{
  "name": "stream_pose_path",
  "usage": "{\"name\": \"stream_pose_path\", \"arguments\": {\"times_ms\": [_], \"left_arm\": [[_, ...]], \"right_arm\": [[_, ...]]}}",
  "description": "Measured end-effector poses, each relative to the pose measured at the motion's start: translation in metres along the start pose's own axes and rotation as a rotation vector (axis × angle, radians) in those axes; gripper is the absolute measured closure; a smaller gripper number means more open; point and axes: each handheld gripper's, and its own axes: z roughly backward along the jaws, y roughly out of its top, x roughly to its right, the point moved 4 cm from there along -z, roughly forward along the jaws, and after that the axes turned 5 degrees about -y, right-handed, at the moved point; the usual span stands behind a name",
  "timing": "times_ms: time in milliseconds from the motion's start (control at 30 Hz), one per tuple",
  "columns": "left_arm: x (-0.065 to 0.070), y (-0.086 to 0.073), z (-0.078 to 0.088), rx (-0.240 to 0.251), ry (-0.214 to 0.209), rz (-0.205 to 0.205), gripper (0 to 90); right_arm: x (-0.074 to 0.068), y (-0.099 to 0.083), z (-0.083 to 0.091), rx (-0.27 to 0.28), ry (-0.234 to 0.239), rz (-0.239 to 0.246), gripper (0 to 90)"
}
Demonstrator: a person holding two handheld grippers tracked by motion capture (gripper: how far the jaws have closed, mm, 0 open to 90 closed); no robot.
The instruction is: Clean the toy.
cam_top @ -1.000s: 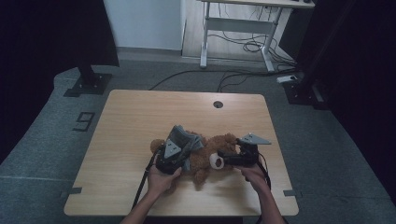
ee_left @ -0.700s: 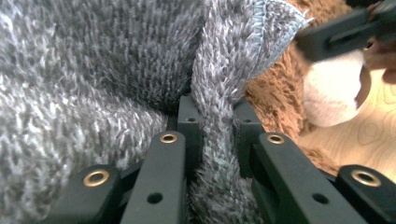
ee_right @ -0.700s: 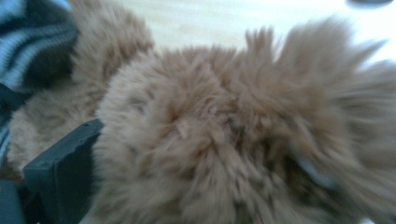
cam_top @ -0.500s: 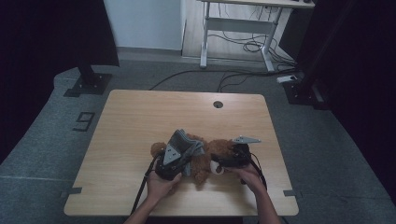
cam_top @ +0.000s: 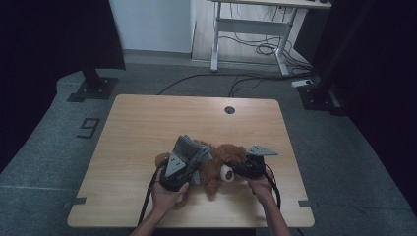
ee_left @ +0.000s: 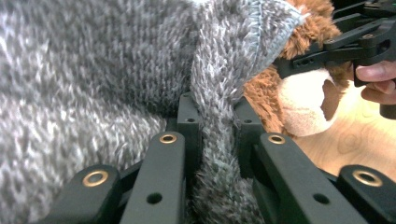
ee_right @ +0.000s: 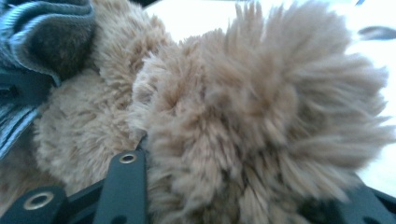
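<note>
A brown teddy bear [cam_top: 222,163] lies on the wooden table [cam_top: 147,123] near its front edge, partly under a grey knit garment [cam_top: 191,149]. My left gripper [cam_top: 180,173] is shut on a fold of that knit [ee_left: 219,84], which is pinched between its black jaws, gripper [ee_left: 217,116]. The bear's cream muzzle [ee_left: 303,100] shows just past the knit. My right gripper [cam_top: 242,170] has just been closing its jaws and is now shut on the bear's furry head [ee_right: 243,107], gripper [ee_right: 233,186]. The knit's ribbed edge [ee_right: 42,28] sits at the upper left of the right gripper view.
A round cable hole [cam_top: 229,109] marks the table's far edge. Behind the table are a white desk frame [cam_top: 246,29] with loose cables on the floor, and black stand bases at left [cam_top: 91,86] and right [cam_top: 319,96].
The right gripper edged left into the bear's head and closed on the fur. The left gripper kept its hold on the grey knit and stayed put.
</note>
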Motion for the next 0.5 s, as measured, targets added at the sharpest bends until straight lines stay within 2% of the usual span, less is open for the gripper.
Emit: {"name": "stream_pose_path", "arguments": {"times_ms": [100,167,333,400,500], "left_arm": [[-0.008,0.007,0.001,0.004,0.014,0.01,77.4],[-0.015,0.012,-0.001,0.006,0.024,0.015,77.5],[-0.027,0.023,-0.012,0.001,0.055,0.03,77.5],[-0.025,0.027,-0.013,0.006,0.043,0.036,77.5],[-0.014,0.036,-0.011,0.021,0.028,0.006,77.5]], "right_arm": [[-0.004,0.006,-0.002,0.05,-0.029,0.003,54.3],[-0.006,0.01,-0.005,0.081,-0.058,0.024,54.7],[-0.001,0.015,-0.014,0.158,-0.141,0.03,54.7],[0.004,0.012,-0.016,0.163,-0.141,0.014,54.4],[0.008,0.002,-0.013,0.168,-0.127,0.021,54.0]]}}
